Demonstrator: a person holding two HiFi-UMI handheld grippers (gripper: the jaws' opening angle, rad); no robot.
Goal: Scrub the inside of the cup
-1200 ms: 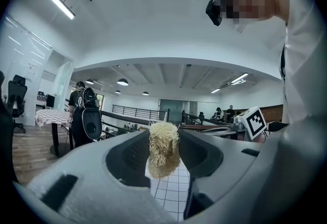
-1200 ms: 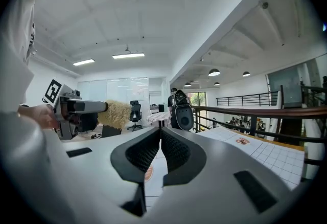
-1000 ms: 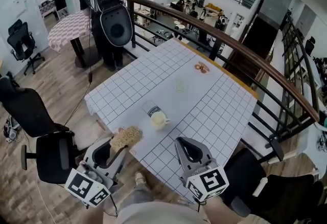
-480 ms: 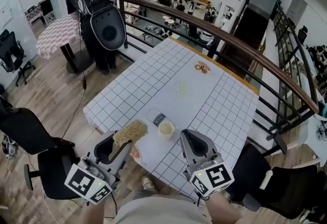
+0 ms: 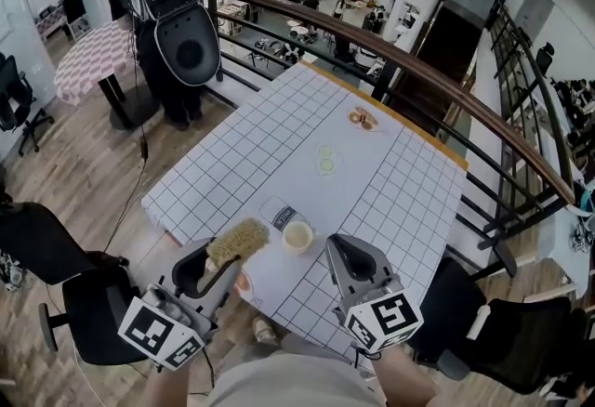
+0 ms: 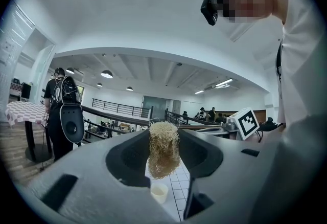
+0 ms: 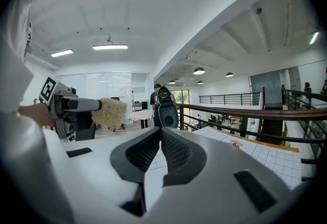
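Left tongs [image 5: 218, 264] clamped on the brush [image 5: 238, 240], we should first steady the cup [image 5: 297, 235] on the counter [image 5: 390, 182] with our right tongs [image 5: 339, 247], pressed together and empty.

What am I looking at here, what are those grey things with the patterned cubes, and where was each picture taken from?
There is no robot here: a person holds a pair of hand-worked tongs in each hand. The picture from above comes from a camera on the person's head. The other two come from cameras riding on the tongs and looking along them. The left tongs grip a scrubbing brush with a bristly tan head. The right tongs are closed on nothing. On the checked table stands a small pale cup, beside the brush head and apart from it. The marker cubes are simply part of the tongs.
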